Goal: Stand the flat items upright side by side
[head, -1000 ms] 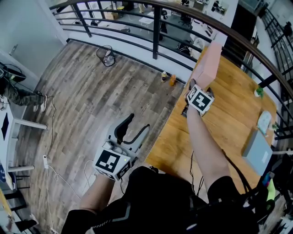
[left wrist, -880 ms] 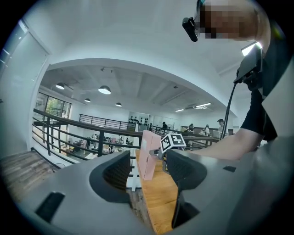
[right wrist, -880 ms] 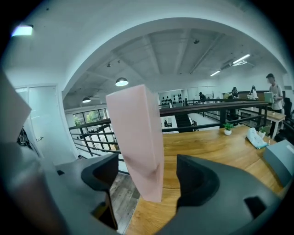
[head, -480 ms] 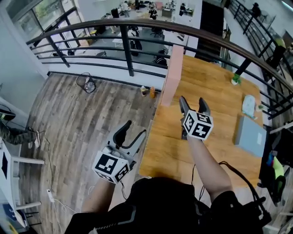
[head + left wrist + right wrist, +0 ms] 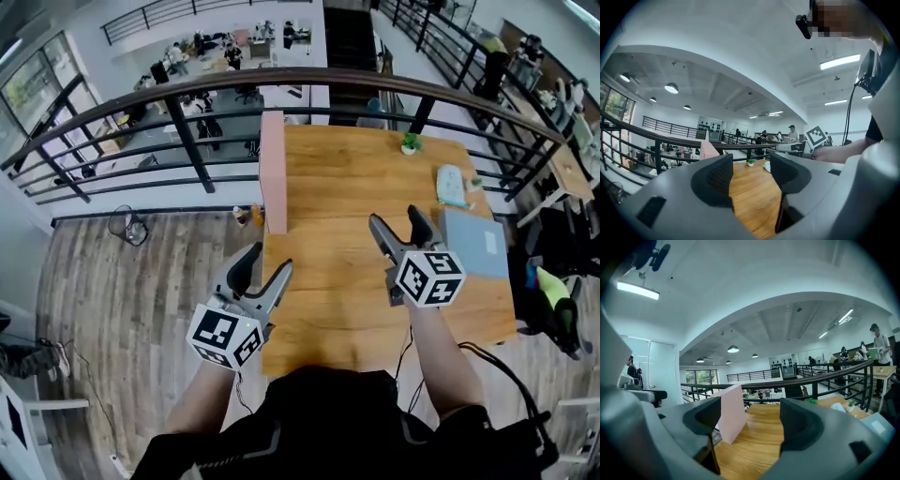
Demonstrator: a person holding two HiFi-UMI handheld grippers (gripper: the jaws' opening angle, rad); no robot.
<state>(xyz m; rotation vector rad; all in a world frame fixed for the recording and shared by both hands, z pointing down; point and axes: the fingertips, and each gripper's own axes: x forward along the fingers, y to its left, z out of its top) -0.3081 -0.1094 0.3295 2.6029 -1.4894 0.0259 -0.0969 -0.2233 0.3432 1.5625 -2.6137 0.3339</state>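
one pink board stands upright on its edge at the far left of the bench. a grey flat item lies flat at the right side, with a pale flat item just beyond it. so the step in hand looks like going for the next piece. the left gripper hovers at the near left edge, jaws apart and empty. the right gripper hovers over the middle, released, nothing between its jaws. next, probably, the right one must reach right to the grey item, catch an edge and tip it up beside the pink board. the only container is a small pot at the far edge, holding a green plant.
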